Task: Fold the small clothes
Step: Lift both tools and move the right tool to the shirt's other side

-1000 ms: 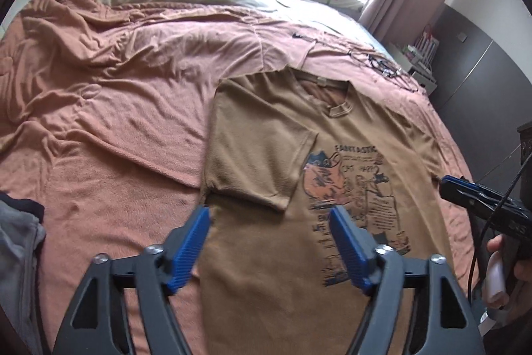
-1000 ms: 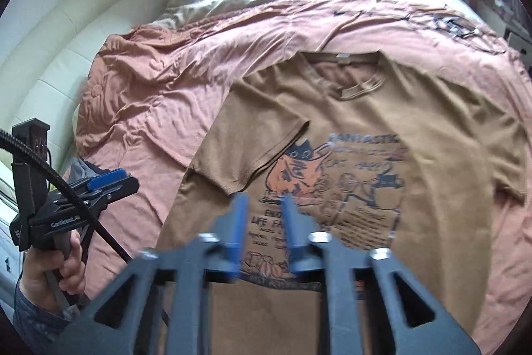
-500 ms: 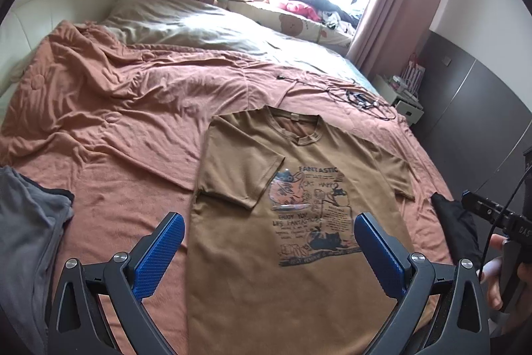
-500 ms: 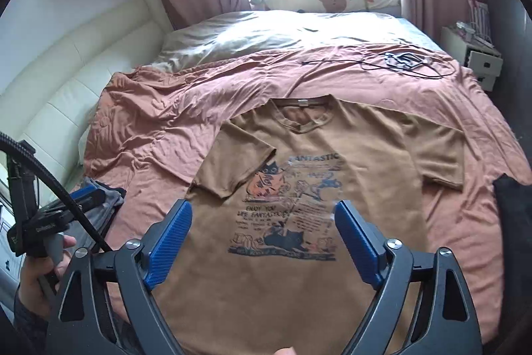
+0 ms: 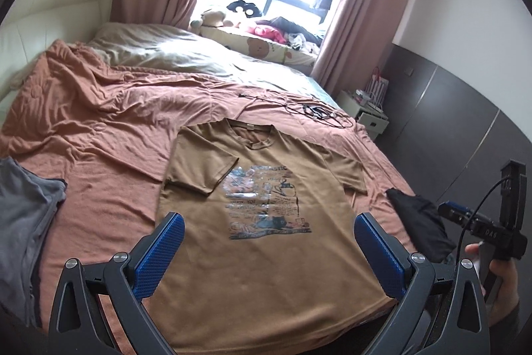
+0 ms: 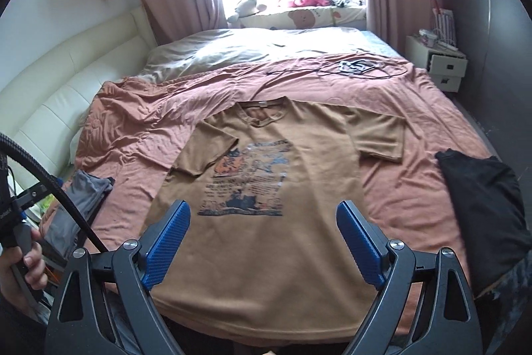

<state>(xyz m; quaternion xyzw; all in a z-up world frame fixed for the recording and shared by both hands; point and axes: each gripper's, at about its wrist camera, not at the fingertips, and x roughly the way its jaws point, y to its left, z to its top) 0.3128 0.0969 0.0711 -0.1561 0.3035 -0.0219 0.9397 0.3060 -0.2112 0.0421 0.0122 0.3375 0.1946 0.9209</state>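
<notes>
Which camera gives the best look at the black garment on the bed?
The right wrist view: the black garment lies large and almost whole beside the brown T-shirt. The left wrist view shows it smaller, near the edge.

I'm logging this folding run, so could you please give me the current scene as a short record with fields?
surface: bed with rust blanket
garment: brown T-shirt, flat, print up, collar toward window
left sleeve: folded in over the chest
right sleeve: spread out flat
left tongs: open, above the hem, holding nothing
right tongs: open, above the hem, holding nothing
other clothes: grey garment left of shirt; black garment right of shirt
clutter: cable near bed's far end
</notes>
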